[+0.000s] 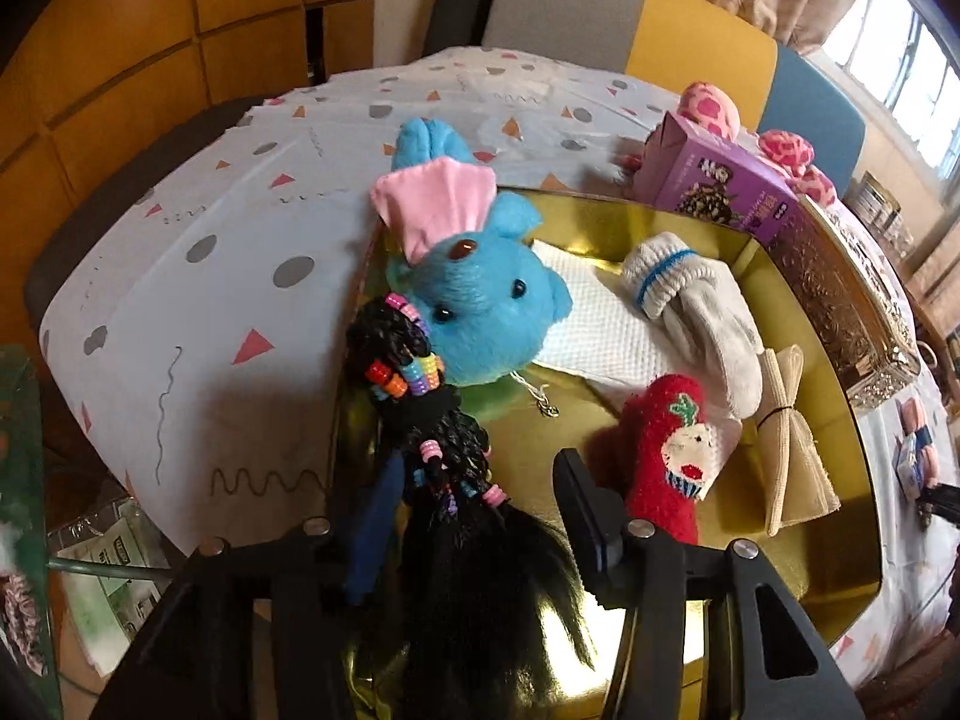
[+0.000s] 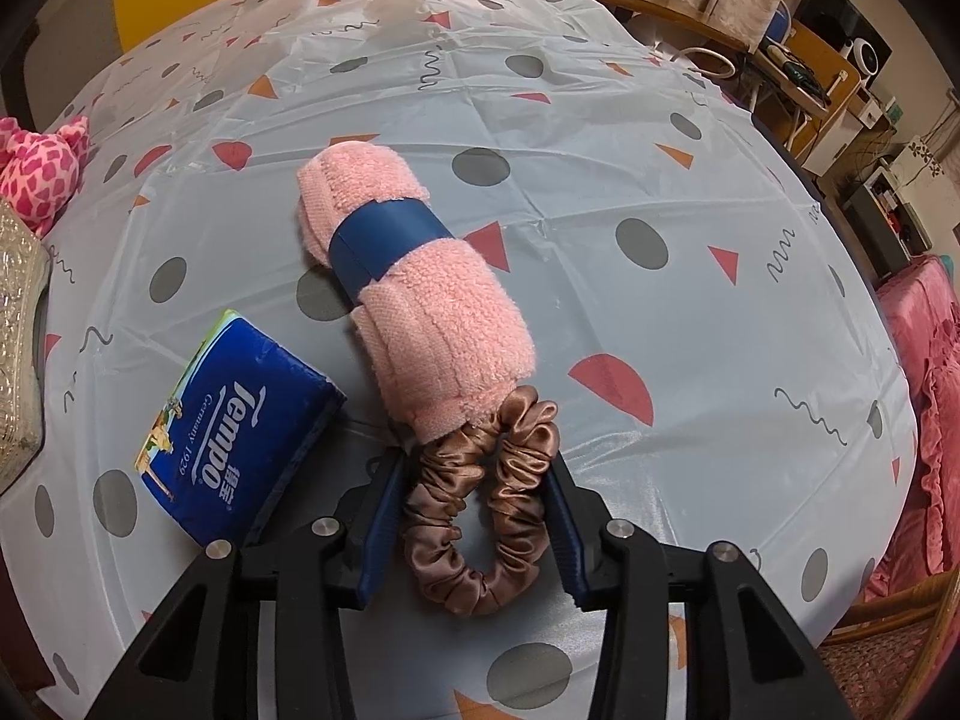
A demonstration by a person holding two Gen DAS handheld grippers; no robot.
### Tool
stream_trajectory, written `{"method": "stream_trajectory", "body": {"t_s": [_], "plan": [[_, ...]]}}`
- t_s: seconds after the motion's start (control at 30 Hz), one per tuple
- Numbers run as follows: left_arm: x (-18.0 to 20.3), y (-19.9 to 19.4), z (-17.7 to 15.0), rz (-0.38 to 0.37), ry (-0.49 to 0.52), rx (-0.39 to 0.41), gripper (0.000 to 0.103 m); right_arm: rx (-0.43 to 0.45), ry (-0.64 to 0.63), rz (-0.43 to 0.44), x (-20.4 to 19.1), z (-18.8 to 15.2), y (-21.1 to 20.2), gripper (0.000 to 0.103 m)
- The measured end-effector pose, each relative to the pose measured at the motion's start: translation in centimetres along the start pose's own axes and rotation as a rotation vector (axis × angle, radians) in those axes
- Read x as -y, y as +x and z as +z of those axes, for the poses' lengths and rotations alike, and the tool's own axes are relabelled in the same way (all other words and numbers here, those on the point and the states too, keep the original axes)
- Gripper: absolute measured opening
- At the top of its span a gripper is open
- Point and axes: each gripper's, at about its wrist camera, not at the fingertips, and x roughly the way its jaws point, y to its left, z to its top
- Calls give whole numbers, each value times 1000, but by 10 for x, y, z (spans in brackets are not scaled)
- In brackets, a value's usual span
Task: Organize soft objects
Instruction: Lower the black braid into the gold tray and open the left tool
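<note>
In the left wrist view, my left gripper [image 1: 480, 498] holds a black hairpiece with coloured beads [image 1: 420, 420] over the near-left corner of a gold tray [image 1: 840, 420]. In the tray lie a blue plush toy [image 1: 486, 300], a white cloth [image 1: 594, 324], a white glove [image 1: 690, 306], a red sock [image 1: 666, 456] and a beige bow [image 1: 792, 450]. In the right wrist view, my right gripper [image 2: 474, 480] has its jaws on either side of a brown satin scrunchie [image 2: 480, 498] on the table, touching both sides. A rolled pink towel with a blue band [image 2: 414, 288] lies just beyond it.
A blue Tempo tissue pack [image 2: 234, 438] lies left of the scrunchie. A purple box [image 1: 720, 180], a pink spotted plush [image 1: 780, 144] and an ornate metal box [image 1: 840, 300] stand beyond the tray. The patterned tablecloth [image 2: 660, 180] covers the table; chairs stand behind.
</note>
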Motion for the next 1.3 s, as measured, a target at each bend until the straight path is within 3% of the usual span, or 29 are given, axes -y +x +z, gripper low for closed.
{"method": "stream_trajectory", "body": {"t_s": [0.1, 0.2, 0.33, 0.83, 1.03, 1.13, 1.3], "plan": [[1, -12, 1, 14, -4, 49, 64, 0, 7, 13, 1, 0, -1, 41], [2, -28, 2, 34, -37, 114, 66, -2, 23, 28, 7, 1, -1, 36], [1, -43, 0, -10, -86, 152, 70, -5, 61, 51, 16, 3, -1, 26], [50, -39, -15, -121, 17, 119, 71, -72, 181, 85, 56, 6, -2, 18], [53, -37, -17, -117, 30, 104, 71, -7, 330, 100, 94, 19, -7, 18], [55, -36, -18, -116, 37, 98, 71, 38, 320, 106, 93, 36, -17, 18], [58, -38, -20, -115, 45, 97, 71, 140, 230, 140, 57, 86, -45, 18]]}}
